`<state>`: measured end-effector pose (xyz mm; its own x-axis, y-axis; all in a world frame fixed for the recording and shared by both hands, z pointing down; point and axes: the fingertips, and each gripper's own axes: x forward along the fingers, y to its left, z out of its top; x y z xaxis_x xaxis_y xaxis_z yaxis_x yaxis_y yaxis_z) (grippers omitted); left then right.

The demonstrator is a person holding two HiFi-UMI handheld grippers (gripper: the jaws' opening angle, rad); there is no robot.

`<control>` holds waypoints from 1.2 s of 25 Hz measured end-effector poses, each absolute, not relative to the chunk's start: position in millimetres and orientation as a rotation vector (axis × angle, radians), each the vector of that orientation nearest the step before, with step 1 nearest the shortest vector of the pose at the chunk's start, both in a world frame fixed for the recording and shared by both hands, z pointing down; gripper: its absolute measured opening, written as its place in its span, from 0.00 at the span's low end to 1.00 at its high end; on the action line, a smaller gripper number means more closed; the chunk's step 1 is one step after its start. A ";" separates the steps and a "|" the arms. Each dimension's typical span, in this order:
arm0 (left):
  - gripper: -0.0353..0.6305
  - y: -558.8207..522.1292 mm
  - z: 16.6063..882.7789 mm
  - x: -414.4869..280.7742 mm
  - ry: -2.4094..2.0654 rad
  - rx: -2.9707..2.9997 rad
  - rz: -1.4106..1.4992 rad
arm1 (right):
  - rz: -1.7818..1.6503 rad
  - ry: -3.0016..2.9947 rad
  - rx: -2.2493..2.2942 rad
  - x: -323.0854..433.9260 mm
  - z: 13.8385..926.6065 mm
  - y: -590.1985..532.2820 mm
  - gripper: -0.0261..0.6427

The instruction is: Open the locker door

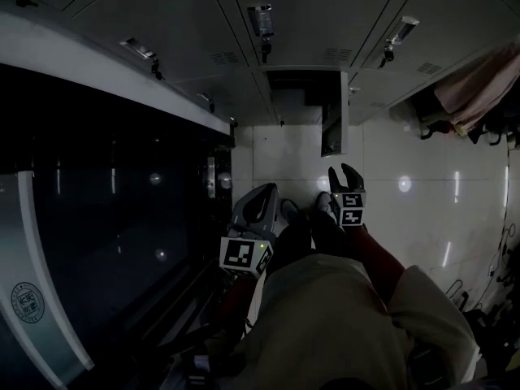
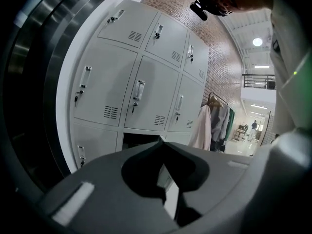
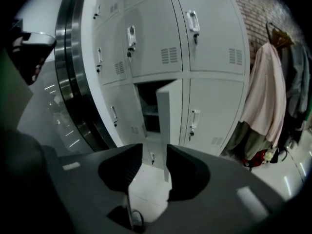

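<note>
Right gripper view | locker door [image 3: 169,112] pale grey, swung open | right claw [image 3: 155,149] narrowly apart, empty | left claw [image 2: 161,140] closed, empty

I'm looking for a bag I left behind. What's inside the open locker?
Inside the open locker, only a pale shelf shows against a dark interior; nothing stored there can be made out. The open door covers its right part.

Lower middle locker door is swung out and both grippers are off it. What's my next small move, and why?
Probably ease the right gripper forward to the free edge of the open locker door and nudge it wider. Its jaws stand apart and empty, the door edge lines up just above their gap, and the compartment is exposed.
</note>
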<state>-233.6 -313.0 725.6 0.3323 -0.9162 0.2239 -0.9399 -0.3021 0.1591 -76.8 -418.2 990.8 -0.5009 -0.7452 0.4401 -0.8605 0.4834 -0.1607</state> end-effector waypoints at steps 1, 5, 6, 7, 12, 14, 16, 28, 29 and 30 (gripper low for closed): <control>0.16 -315.7 712.6 -234.0 -1.688 2.363 0.116 | 0.489 -2.443 1.387 -72.3 965.2 -414.1 0.27; 0.16 -327.5 661.8 -233.8 -1.779 2.507 -0.021 | 0.355 -2.525 1.498 -55.1 854.2 -406.7 0.22; 0.16 -327.8 650.2 -232.1 -1.788 2.519 -0.023 | 0.321 -2.548 1.519 -51.4 825.0 -406.0 0.19; 0.16 -327.5 637.5 -230.1 -1.796 2.530 -0.020 | 0.289 -2.573 1.538 -48.1 795.0 -405.4 0.18; 0.16 -320.9 574.3 -227.6 -1.844 2.569 -0.029 | 0.157 -2.722 1.627 -35.4 648.5 -395.4 0.07; 0.16 -314.9 552.9 -227.0 -1.853 2.587 -0.037 | 0.107 -2.788 1.647 -31.0 599.7 -383.9 0.04; 0.16 -306.4 535.9 -225.7 -1.860 2.588 -0.039 | 0.056 -2.838 1.649 -26.7 559.9 -369.8 0.04; 0.16 -264.1 498.7 -214.3 -1.841 2.587 -0.034 | 0.046 -2.893 1.640 1.0 482.3 -310.8 0.04; 0.16 -261.6 499.1 -213.3 -1.835 2.588 -0.039 | 0.055 -2.890 1.641 2.8 480.4 -306.3 0.04; 0.16 -259.3 500.0 -211.6 -1.823 2.592 -0.042 | 0.076 -2.883 1.638 4.2 479.9 -301.7 0.04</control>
